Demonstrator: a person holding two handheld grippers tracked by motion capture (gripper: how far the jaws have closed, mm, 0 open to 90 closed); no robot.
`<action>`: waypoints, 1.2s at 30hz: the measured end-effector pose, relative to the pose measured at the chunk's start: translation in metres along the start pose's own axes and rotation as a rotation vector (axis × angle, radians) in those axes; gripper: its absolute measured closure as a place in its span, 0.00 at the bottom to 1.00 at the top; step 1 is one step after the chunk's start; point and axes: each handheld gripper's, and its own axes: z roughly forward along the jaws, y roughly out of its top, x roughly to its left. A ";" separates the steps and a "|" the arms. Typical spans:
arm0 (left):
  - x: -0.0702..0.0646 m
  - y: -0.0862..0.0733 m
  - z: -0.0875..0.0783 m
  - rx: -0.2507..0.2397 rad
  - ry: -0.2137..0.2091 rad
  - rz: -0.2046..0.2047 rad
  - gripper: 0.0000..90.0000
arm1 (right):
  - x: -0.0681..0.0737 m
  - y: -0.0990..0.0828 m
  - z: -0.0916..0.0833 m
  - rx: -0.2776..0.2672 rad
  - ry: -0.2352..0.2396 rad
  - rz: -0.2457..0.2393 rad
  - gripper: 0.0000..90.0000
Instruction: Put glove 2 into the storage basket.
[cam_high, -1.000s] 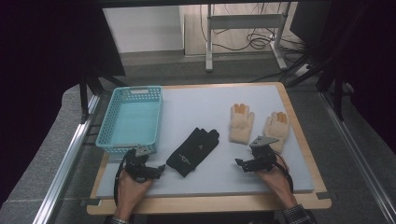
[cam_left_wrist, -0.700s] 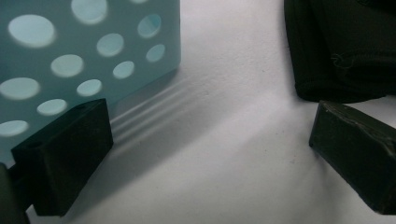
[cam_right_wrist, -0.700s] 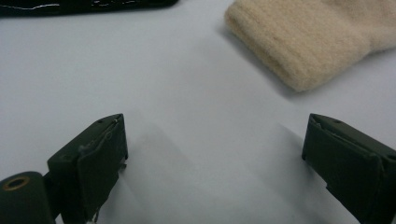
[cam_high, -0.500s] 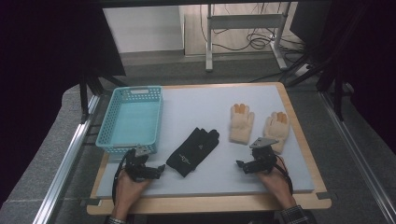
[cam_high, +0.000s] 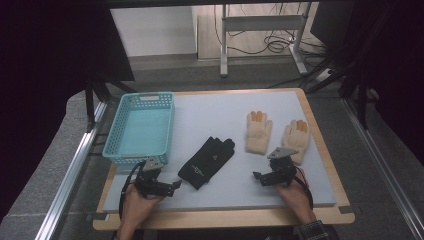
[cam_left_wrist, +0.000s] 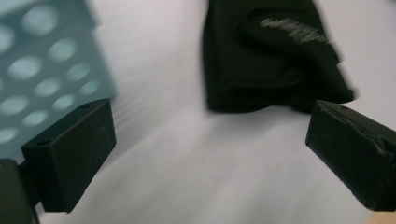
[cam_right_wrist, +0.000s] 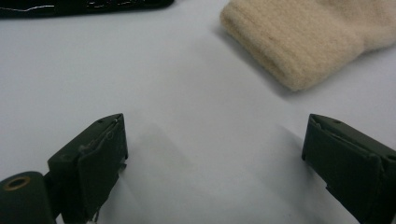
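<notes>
Left gripper (cam_high: 175, 186) nudged nearer black glove (cam_high: 206, 161), logo blurred

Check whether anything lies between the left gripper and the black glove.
Nothing visible does. The left gripper is open, and only bare table mat separates it from the black glove; the basket sits off to the side.

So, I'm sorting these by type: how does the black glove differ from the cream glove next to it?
The black glove is dark, thin and lies slanted; the cream glove is pale, thick and knitted, with orange fingertips, pointing nearly straight away. The black one carries small pale lettering; the cream one shows none. Both lie flat on the table, untouched.
</notes>
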 end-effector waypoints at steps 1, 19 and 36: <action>-0.003 0.004 0.000 0.002 -0.004 0.009 0.02 | 0.000 0.000 0.000 0.000 0.000 0.000 0.07; -0.054 0.079 0.075 0.100 0.031 0.166 0.00 | 0.000 0.000 0.000 -0.001 -0.001 0.000 0.08; -0.044 0.079 0.104 0.236 -0.019 0.136 0.02 | 0.000 0.000 0.000 -0.001 -0.001 0.000 0.08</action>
